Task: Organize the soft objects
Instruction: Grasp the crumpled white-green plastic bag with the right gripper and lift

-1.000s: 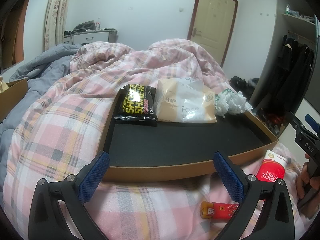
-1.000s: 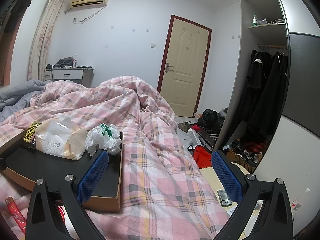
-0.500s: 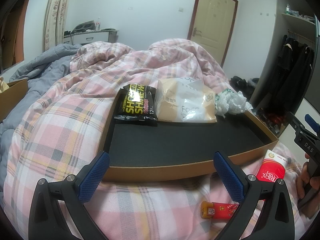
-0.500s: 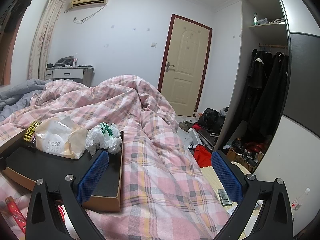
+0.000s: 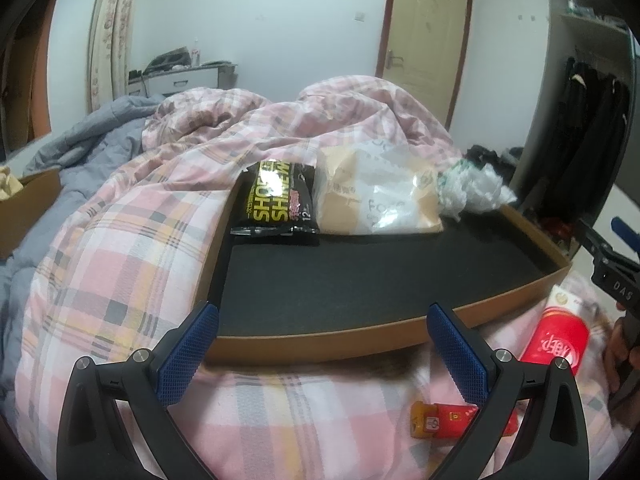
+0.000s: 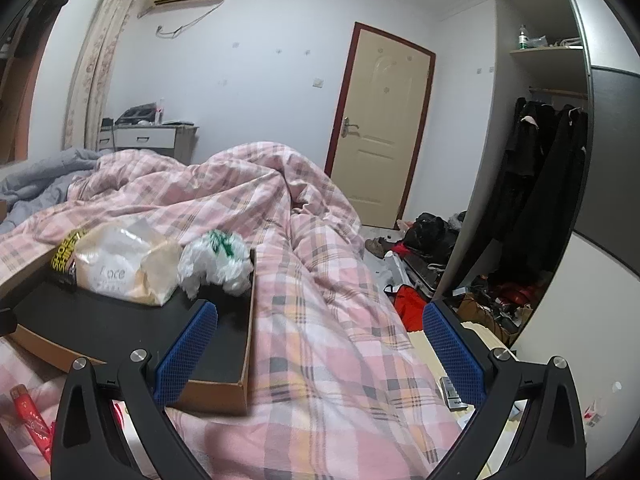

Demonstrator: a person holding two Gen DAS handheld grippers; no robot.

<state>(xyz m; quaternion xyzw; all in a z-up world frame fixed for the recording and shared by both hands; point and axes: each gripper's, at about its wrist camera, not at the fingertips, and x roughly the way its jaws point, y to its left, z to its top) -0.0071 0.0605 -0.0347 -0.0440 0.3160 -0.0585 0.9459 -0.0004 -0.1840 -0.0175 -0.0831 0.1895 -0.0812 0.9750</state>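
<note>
A shallow cardboard tray (image 5: pixel 328 342) with a black floor lies on the pink plaid quilt. At its far end sit a black and yellow wipes pack (image 5: pixel 276 204), a beige and white tissue pack (image 5: pixel 378 200) and a crumpled white plastic bag (image 5: pixel 474 192). My left gripper (image 5: pixel 322 354) is open and empty just in front of the tray's near rim. A red and white pack (image 5: pixel 558 338) and a small red and orange pack (image 5: pixel 448 426) lie on the quilt near it. My right gripper (image 6: pixel 318 350) is open and empty beside the tray's right corner (image 6: pixel 244 364).
A second cardboard box (image 5: pixel 28 204) sits at the far left on the grey blanket (image 5: pixel 80 140). Right of the bed the floor holds bags and clutter (image 6: pixel 432 240), with an open wardrobe of dark coats (image 6: pixel 540 184). A closed door (image 6: pixel 380 128) stands beyond.
The right wrist view has shifted slightly, with the tray contents a little lower in frame. The left gripper has not moved.
</note>
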